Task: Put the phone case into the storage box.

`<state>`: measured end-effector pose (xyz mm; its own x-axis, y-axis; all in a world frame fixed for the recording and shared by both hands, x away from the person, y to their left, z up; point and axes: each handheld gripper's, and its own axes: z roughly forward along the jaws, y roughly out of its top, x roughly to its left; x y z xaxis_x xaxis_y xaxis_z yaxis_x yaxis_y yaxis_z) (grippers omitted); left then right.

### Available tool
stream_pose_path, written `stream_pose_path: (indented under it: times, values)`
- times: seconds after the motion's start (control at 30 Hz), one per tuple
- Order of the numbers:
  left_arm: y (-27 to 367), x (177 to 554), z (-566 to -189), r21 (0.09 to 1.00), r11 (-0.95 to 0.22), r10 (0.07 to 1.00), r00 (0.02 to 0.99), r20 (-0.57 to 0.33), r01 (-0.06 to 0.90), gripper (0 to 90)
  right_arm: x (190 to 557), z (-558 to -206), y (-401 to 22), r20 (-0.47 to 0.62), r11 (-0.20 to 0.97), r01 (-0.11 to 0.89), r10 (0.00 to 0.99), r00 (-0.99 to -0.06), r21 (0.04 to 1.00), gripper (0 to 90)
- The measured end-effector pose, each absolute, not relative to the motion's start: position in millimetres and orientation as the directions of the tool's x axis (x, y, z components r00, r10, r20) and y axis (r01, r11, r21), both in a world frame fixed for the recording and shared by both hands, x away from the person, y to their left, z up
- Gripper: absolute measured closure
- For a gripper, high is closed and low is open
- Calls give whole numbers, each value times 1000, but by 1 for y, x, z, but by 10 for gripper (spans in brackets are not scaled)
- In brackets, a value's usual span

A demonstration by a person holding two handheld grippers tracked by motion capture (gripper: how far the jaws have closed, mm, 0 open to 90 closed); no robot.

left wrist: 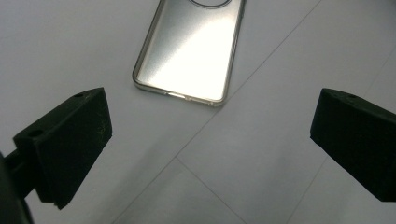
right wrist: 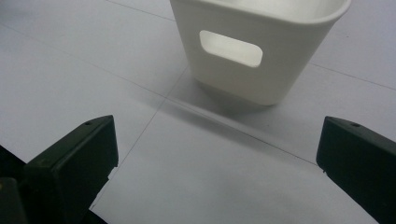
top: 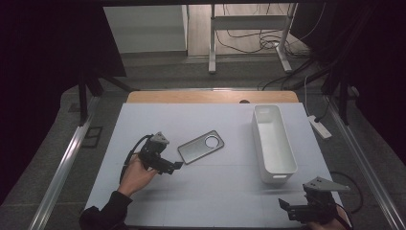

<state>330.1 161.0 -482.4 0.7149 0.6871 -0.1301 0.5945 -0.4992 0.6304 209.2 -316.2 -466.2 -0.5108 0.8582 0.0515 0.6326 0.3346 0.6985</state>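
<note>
The right gripper (top: 306,207) sits at the near edge of the table (top: 215,191), jaws spread wide and holding nothing; its own view faces the handle cut-out in the short end wall of the white plastic bin (right wrist: 261,46), which stands a little ahead of it. The left gripper (top: 173,166) is positioned just short of the clear phone case (top: 201,146), jaws likewise fully apart and empty. The case lies flat on the white table surface, camera opening toward the far side, well apart from the bin at the right. In the left gripper view the case's near short edge (left wrist: 180,95) lies ahead between the jaws, an alignment that appears intended for a grasp on that end. The bin's open top suits it as a receptacle.
</note>
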Motion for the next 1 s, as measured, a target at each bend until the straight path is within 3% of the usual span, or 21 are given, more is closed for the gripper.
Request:
stream_pose_path:
  times: [1.0]
  values:
    - [126,377,-482,586,-561,664,741,-104,585,0,210,-466,-318,65,330,635,854,-516,698,0]
